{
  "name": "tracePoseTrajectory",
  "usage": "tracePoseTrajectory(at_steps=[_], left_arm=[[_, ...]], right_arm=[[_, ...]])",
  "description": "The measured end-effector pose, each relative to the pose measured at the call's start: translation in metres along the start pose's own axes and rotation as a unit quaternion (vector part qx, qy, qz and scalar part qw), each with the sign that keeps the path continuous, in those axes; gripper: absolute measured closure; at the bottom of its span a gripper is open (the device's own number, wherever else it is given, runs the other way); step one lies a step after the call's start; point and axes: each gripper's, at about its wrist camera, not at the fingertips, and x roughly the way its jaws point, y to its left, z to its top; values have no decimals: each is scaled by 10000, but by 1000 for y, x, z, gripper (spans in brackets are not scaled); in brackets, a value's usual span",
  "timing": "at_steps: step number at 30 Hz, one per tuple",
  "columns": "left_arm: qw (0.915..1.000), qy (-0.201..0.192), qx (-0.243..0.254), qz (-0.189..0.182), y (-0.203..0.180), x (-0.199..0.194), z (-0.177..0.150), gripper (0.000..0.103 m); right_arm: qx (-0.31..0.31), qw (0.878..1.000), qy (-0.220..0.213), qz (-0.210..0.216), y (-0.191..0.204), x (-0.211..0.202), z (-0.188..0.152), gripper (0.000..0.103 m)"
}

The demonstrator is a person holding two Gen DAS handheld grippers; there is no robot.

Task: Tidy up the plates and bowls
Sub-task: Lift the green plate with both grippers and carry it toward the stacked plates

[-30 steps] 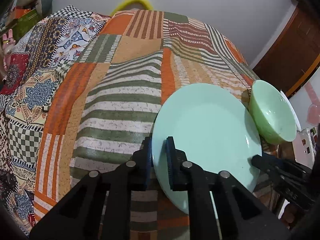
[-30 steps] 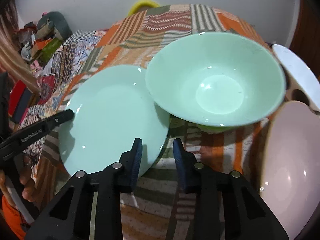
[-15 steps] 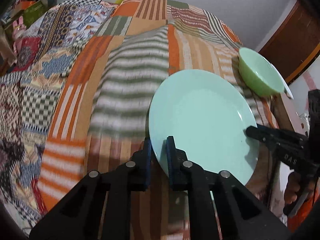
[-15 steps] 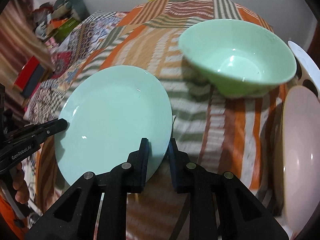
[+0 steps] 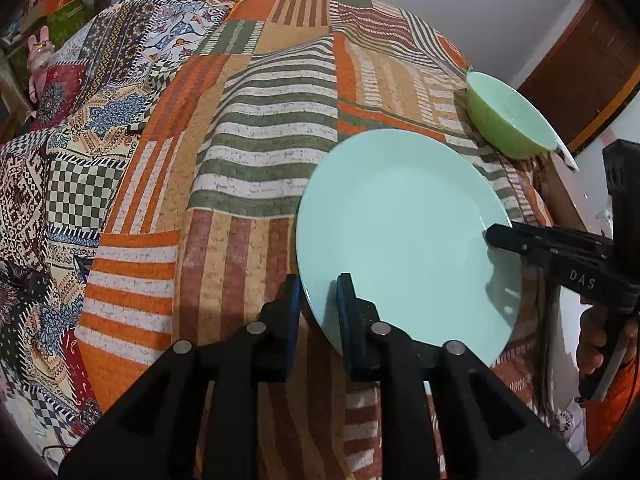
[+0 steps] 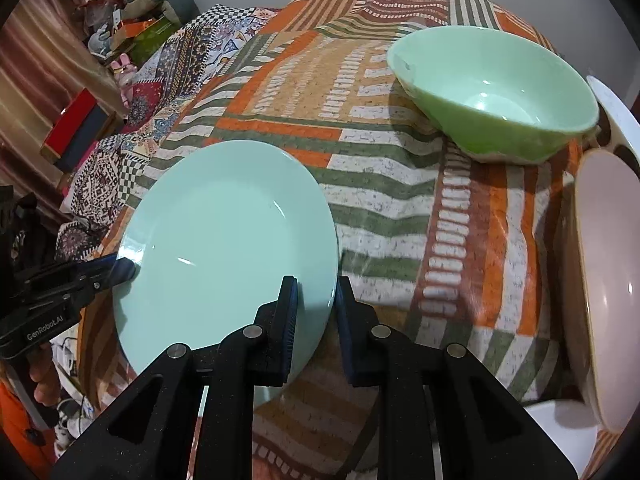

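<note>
A pale mint plate (image 5: 404, 232) is held above the patchwork cloth by both grippers. My left gripper (image 5: 318, 300) is shut on the plate's near left rim. My right gripper (image 6: 316, 300) is shut on the opposite rim of the same plate (image 6: 224, 240); it shows in the left wrist view (image 5: 496, 234) at the plate's right edge. A green bowl (image 6: 496, 92) sits upright on the cloth behind and right of the plate, also in the left wrist view (image 5: 508, 116). A pale pink bowl (image 6: 604, 264) stands on edge at the far right.
A striped and patchwork cloth (image 5: 248, 152) covers the surface. A white dish (image 6: 616, 120) sits behind the pink bowl at the right edge. Clutter and boxes (image 6: 80, 128) lie off the left side. A wooden door (image 5: 580, 72) is at the back right.
The plate has moved back toward me and away from the green bowl, held by both grippers. The right gripper closed onto its rim during the last second.
</note>
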Motion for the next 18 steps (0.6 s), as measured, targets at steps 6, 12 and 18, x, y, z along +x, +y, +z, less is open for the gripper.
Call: tracePoseTrajectory(at_steps=[6,12,18], left_arm=[[9999,-52,38,90,-2,5,5,85],[9994,-215,124,238,-11,-8,1,85],[9984,-505,143,226,-25,-40,-2,85]], right_arm=[[-66,9999,-46,-78,5,1,1,85],[-89,9997,-169,-143,7,-10,-6,85],[-103,9986,-503,-123,8,-40,-13,85]])
